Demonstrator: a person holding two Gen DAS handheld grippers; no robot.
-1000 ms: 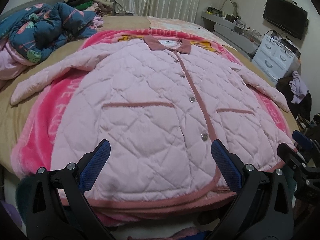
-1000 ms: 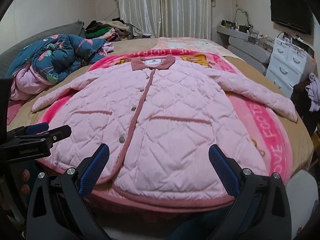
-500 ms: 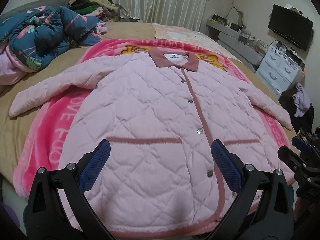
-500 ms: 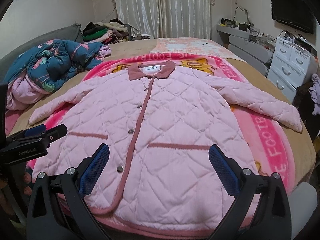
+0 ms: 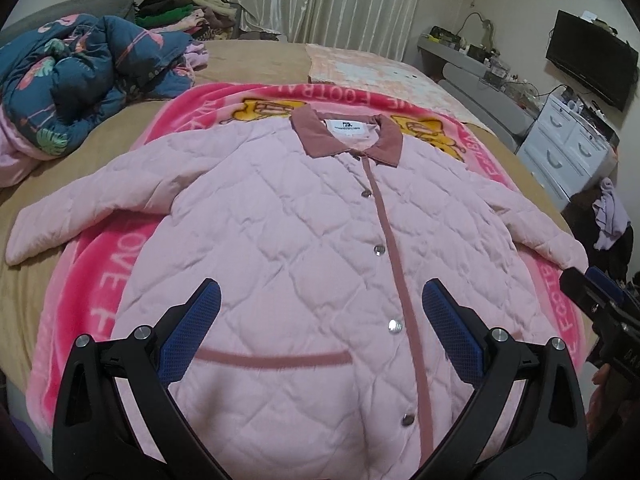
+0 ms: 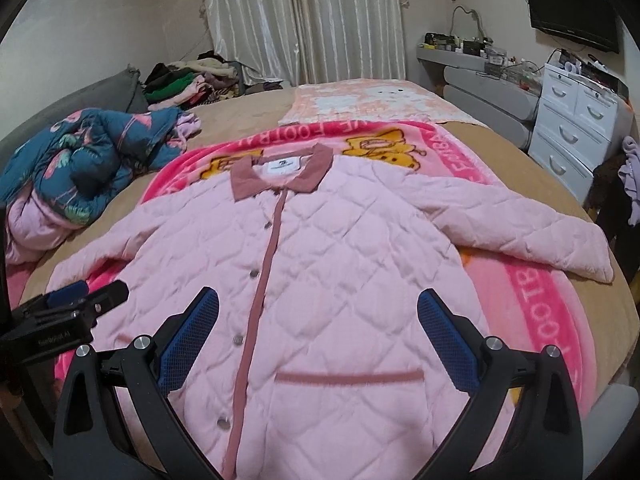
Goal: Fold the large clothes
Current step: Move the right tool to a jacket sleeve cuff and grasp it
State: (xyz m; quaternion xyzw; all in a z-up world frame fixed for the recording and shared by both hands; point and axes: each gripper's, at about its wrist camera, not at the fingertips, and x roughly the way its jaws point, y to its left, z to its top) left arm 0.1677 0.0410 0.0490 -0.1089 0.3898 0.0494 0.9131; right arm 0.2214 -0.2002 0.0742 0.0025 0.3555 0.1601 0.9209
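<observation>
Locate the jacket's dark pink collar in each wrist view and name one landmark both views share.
Left wrist view: the collar sits upper centre, slightly right, above the snap placket.
Right wrist view: the collar sits upper centre, slightly left of the middle.
Shared landmark: the white drawer chest at the right edge of both.

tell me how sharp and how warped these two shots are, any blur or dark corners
Left wrist view: sharp on the pink quilted jacket, heavy fisheye bulge, black vignette in the corners. Right wrist view: same warp and dark corners, curtains crisp, but the jacket's pocket trim near the right gripper looks slightly smeared.
</observation>
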